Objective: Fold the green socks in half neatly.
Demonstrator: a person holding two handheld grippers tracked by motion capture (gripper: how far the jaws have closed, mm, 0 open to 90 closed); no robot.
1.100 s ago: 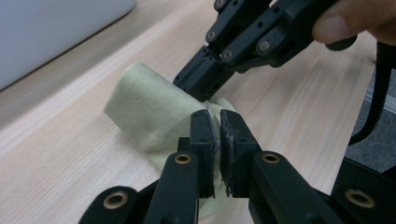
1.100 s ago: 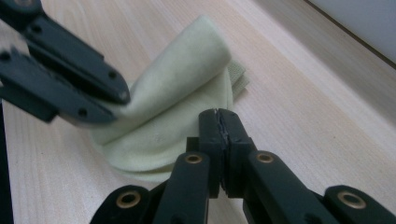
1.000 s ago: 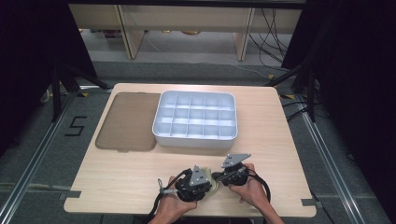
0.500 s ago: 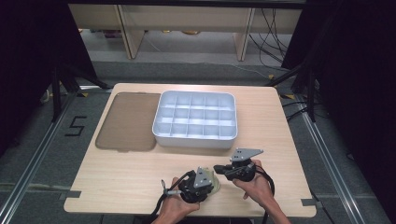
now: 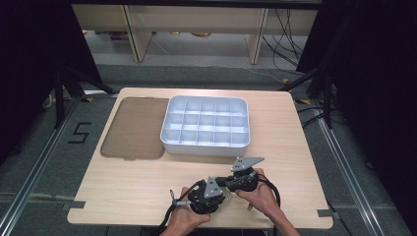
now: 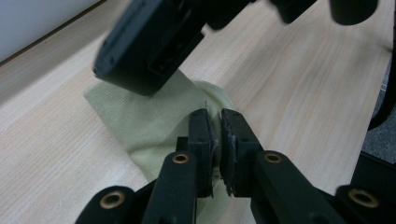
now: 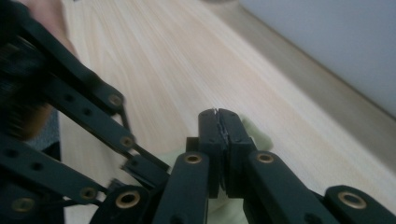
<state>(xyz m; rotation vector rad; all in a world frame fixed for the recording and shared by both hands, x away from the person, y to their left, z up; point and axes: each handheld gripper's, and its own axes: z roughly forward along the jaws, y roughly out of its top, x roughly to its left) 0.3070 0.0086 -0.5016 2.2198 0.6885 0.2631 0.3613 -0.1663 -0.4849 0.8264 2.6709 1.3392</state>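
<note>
A: Starting at the left gripper (image 6: 215,122); what are the jaws doing?

B: They are standing nearly together and pinching a fold of the pale green cloth (image 6: 140,116); a thin slip of fabric is showing between the pads, so it is grasping the cloth. The right gripper (image 7: 218,116) is clenched too, its jaws pressing tight, with the same cloth lying just under and beyond its tips; whether fabric is caught between them I am not able to tell.

A: And where is the cloth lying?

B: It is resting on the wooden table (image 5: 147,189) at the near edge, between the two hands, well apart from the white compartment tray (image 5: 205,125) and the brown lid (image 5: 133,128) beside it.

A: How is it going to handle?

B: I am judging it light, soft and limp; it is going to sag and bunch rather than hold shape; taking it by an edge or corner with both grippers seems best for spreading or folding it.
</note>
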